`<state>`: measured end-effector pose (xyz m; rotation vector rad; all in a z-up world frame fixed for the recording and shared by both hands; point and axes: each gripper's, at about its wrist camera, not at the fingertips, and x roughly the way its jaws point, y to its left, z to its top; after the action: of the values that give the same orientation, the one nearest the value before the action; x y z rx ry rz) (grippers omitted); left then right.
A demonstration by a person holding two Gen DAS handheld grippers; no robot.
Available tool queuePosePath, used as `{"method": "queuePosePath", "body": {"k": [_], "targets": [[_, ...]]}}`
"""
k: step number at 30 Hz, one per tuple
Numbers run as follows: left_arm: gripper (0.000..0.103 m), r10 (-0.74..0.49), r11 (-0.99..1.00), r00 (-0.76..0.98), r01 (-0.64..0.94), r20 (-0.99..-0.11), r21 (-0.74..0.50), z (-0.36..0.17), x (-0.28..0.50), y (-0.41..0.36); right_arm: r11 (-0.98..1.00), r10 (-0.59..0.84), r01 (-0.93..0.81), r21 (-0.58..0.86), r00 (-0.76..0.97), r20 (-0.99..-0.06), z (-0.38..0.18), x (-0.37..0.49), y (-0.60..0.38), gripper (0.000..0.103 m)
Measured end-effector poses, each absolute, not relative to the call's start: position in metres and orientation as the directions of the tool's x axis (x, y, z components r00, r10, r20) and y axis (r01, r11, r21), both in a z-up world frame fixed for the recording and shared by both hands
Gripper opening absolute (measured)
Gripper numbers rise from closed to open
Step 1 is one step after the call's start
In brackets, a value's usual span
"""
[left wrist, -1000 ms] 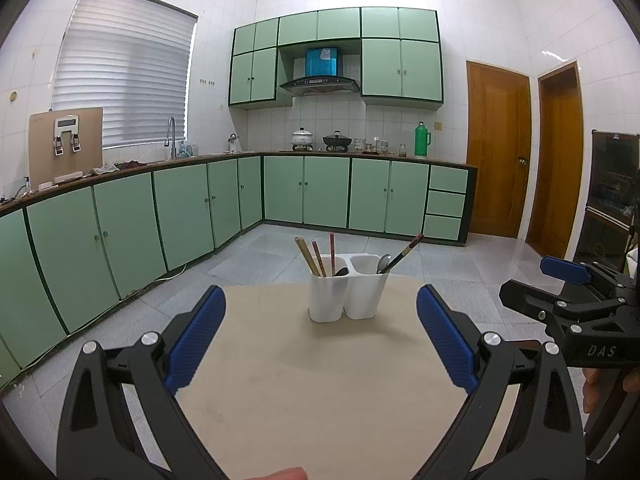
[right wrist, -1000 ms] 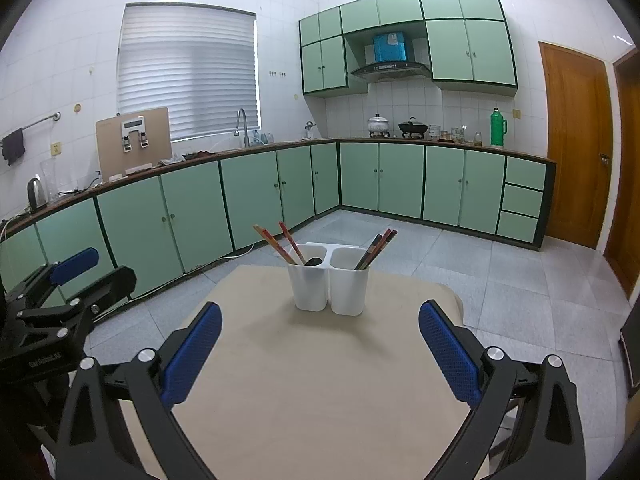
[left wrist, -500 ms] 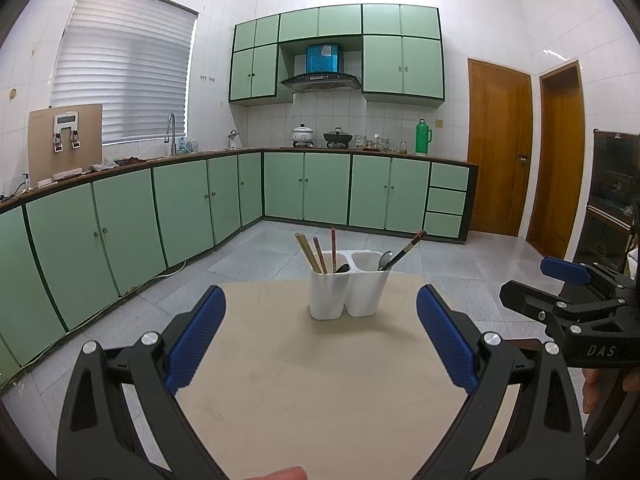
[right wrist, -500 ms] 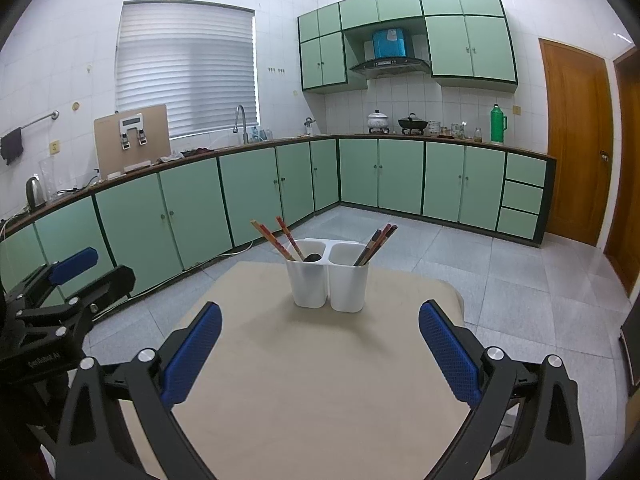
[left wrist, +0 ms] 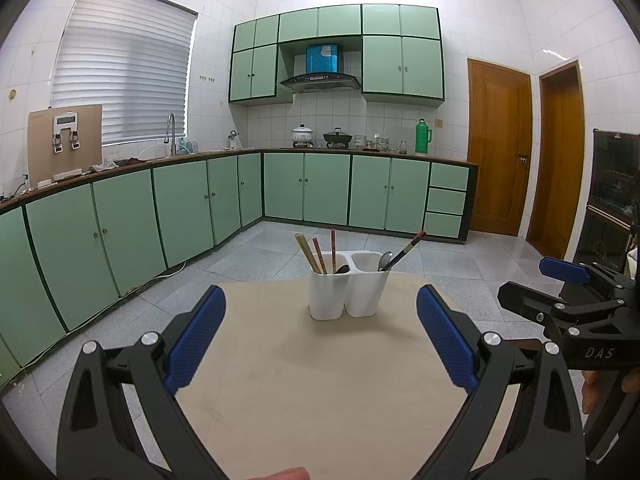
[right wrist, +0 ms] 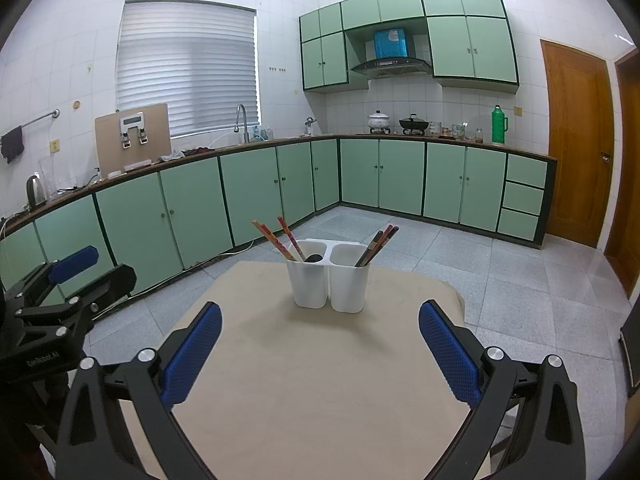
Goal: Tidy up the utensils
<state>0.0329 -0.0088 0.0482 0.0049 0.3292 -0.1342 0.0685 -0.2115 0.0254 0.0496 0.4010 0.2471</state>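
Note:
A white two-cup utensil holder (left wrist: 347, 287) stands at the far middle of the beige table (left wrist: 312, 392); it also shows in the right wrist view (right wrist: 329, 280). Its left cup holds light and red chopsticks (left wrist: 316, 254) and a dark spoon (left wrist: 342, 269). Its right cup holds a metal spoon (left wrist: 385, 260) and dark chopsticks (left wrist: 406, 249). My left gripper (left wrist: 320, 336) is open and empty, well short of the holder. My right gripper (right wrist: 320, 346) is open and empty too, and also shows at the right of the left wrist view (left wrist: 568, 300).
Green kitchen cabinets (left wrist: 180, 208) run along the left and back walls. Wooden doors (left wrist: 500, 148) stand at the right. A dark cabinet (left wrist: 612, 200) is at the far right. The table edge (right wrist: 452, 292) lies just behind the holder.
Both grippers have held nearly still, with only a slight drift in view. The holder and utensils have not moved.

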Motion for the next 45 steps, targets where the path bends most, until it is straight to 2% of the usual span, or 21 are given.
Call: {"method": "queuePosePath", "body": {"k": [45], "targets": [[0.094, -0.124, 0.992, 0.935, 0.127, -0.333, -0.013, 0.0513, 0.0340, -0.0102, 0.970, 0.243, -0.222, 0.097, 0.889, -0.388, 0.0251, 0.0697, -0.2105, 0.097]]}}
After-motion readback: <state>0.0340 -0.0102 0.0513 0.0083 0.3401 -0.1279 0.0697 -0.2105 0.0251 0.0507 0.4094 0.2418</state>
